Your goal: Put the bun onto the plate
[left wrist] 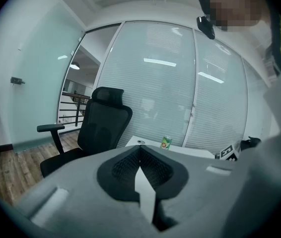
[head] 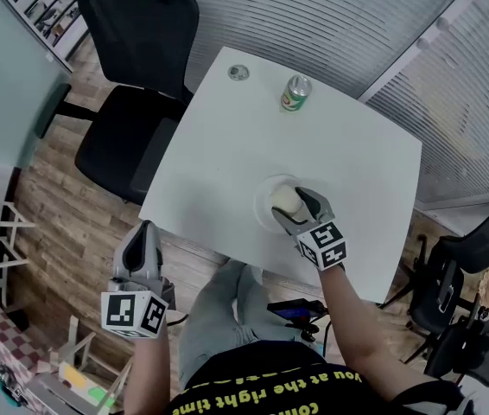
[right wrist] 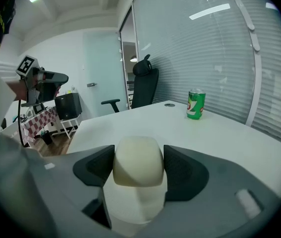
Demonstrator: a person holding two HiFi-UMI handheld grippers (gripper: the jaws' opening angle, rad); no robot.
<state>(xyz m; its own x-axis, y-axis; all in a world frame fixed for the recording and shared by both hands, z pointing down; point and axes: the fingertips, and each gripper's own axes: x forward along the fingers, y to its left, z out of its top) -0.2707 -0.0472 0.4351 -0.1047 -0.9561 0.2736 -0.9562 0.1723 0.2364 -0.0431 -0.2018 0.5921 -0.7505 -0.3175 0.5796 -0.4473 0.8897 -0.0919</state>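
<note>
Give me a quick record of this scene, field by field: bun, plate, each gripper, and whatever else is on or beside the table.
bun: clamped in the right gripper, above the plate; contact with it unclear
plate: white, on the table, near the person's edge
left gripper: shut, empty, held off the table's edge
green can: upright, far side of the table
black office chair: beside the table

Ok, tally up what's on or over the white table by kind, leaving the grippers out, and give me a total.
Bun: 1, clamped in the right gripper
Plate: 1
Green can: 1
Small round disc in the tabletop: 1
Total: 4
</note>
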